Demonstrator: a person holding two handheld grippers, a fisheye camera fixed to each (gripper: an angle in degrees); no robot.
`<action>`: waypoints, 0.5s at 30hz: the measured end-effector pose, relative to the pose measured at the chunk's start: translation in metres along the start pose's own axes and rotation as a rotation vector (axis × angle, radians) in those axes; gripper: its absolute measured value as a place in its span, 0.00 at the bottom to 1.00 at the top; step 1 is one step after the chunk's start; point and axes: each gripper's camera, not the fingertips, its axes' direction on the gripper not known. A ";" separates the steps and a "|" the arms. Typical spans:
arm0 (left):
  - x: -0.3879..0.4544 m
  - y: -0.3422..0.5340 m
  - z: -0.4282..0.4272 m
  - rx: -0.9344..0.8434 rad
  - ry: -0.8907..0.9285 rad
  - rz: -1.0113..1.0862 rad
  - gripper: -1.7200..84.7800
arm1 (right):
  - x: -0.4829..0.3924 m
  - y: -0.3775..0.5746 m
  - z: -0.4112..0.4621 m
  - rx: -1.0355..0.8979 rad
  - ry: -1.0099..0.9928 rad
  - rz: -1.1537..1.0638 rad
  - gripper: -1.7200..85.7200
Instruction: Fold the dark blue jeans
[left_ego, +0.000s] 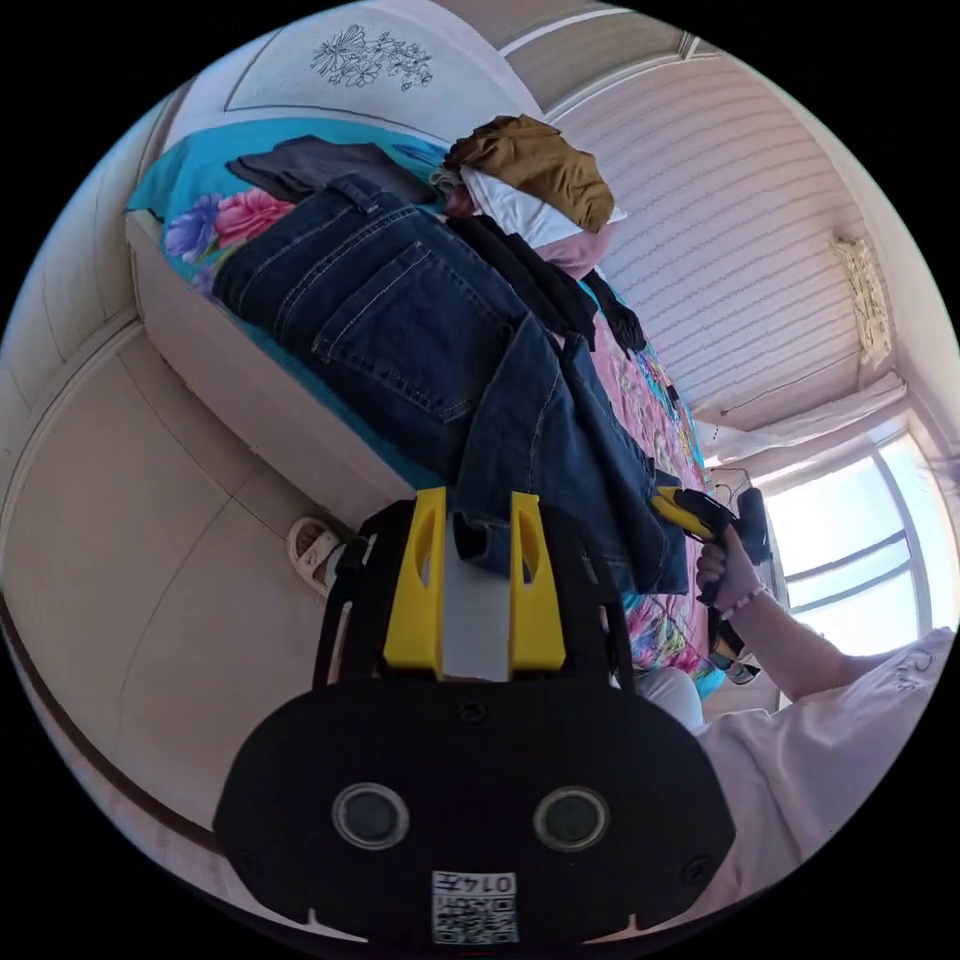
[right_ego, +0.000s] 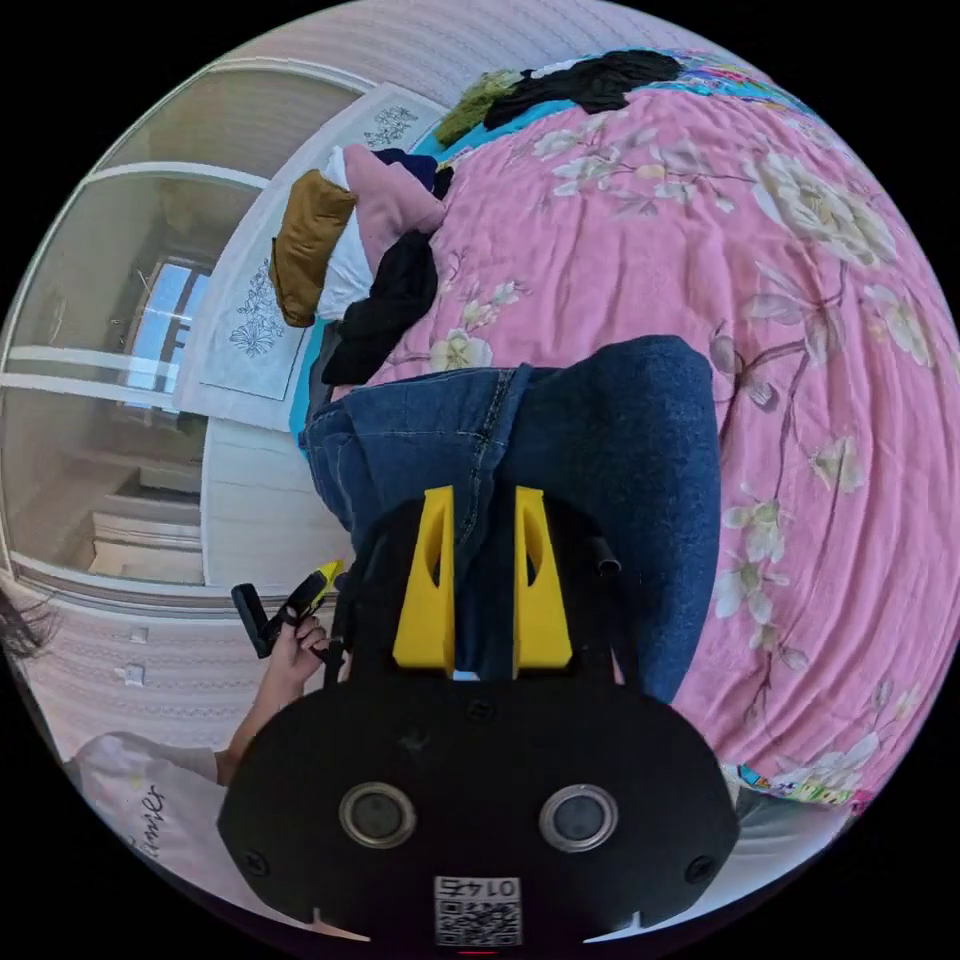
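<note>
1. My left gripper (left_ego: 478, 540) is clenched on a bunched hem of the dark blue jeans (left_ego: 400, 320), denim pinched between both yellow jaws.
2. My right gripper (right_ego: 478, 570) grips another edge of the jeans (right_ego: 600, 450) the same way.
3. The jeans lie on the floral bedspread (right_ego: 700, 250), waistband and back pockets far from my left jaws, near the clothes pile (left_ego: 530, 180).
4. Their long axis runs away from my left gripper, so I judge it leads the fold toward the waistband.
</note>
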 end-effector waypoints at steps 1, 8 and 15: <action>-0.001 -0.002 -0.004 -0.005 0.010 0.001 0.13 | -0.004 -0.006 0.009 0.001 -0.073 0.011 0.06; -0.013 -0.023 -0.051 -0.078 0.072 0.015 0.07 | -0.134 -0.010 0.076 -0.164 -0.262 -0.436 0.02; -0.030 -0.017 -0.123 -0.014 0.195 -0.037 0.03 | -0.242 0.021 0.227 -0.538 0.139 -0.780 0.02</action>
